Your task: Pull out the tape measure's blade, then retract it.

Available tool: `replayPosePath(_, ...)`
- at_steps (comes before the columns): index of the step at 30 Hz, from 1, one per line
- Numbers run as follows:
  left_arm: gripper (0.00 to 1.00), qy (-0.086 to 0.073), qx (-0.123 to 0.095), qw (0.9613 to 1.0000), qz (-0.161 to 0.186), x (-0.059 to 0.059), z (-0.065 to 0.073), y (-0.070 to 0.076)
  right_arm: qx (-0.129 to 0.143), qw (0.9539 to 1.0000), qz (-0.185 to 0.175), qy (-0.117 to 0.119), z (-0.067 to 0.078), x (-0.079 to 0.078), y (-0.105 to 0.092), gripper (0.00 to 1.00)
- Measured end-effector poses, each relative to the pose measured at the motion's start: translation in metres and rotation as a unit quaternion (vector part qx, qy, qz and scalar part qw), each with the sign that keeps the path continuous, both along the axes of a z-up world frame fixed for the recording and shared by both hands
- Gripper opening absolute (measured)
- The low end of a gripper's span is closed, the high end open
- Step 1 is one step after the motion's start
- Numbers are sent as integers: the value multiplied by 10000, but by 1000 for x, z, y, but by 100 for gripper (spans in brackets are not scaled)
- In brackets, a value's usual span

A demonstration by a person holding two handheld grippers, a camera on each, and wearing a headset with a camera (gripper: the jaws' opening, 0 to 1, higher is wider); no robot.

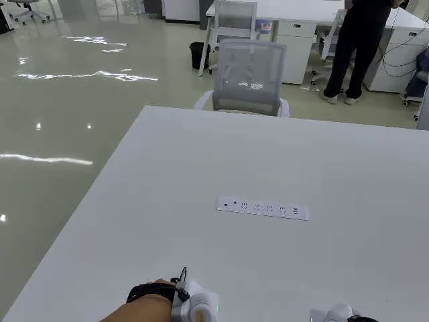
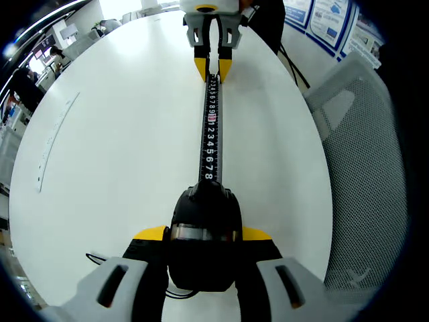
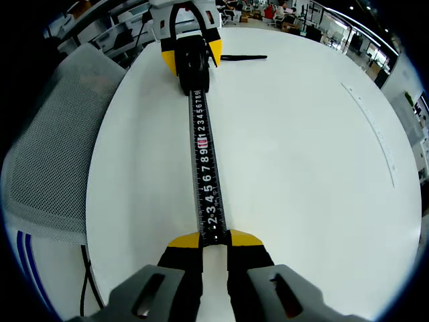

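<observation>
tape measure's black rounded plastic case sits at the lower centre of the left gripper view, clamped in the yellow-tipped jaws of the left gripper. its black numbered blade runs up the frame over the white table to the right gripper, which is pinched tight on the blade's tip. if that pinch slips, the blade would likely whip back and slam into the case, which houses the remaining coil.

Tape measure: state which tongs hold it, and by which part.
The left tongs clamp its black case; the right tongs pinch the blade at its tip.
</observation>
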State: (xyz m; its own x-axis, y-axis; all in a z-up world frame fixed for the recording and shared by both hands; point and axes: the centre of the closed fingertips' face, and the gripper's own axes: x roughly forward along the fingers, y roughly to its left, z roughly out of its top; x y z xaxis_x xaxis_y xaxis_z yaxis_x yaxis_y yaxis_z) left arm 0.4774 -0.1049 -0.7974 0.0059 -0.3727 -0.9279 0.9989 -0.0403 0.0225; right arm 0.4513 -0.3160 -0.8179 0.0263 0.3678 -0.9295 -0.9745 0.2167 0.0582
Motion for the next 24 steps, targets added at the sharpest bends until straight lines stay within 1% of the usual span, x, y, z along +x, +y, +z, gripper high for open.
replayPosePath(24, 35, -7, -5, 10000, 19, 1, -1, 0, -80, 9999, -69, 6, 1, -2, -18, 11)
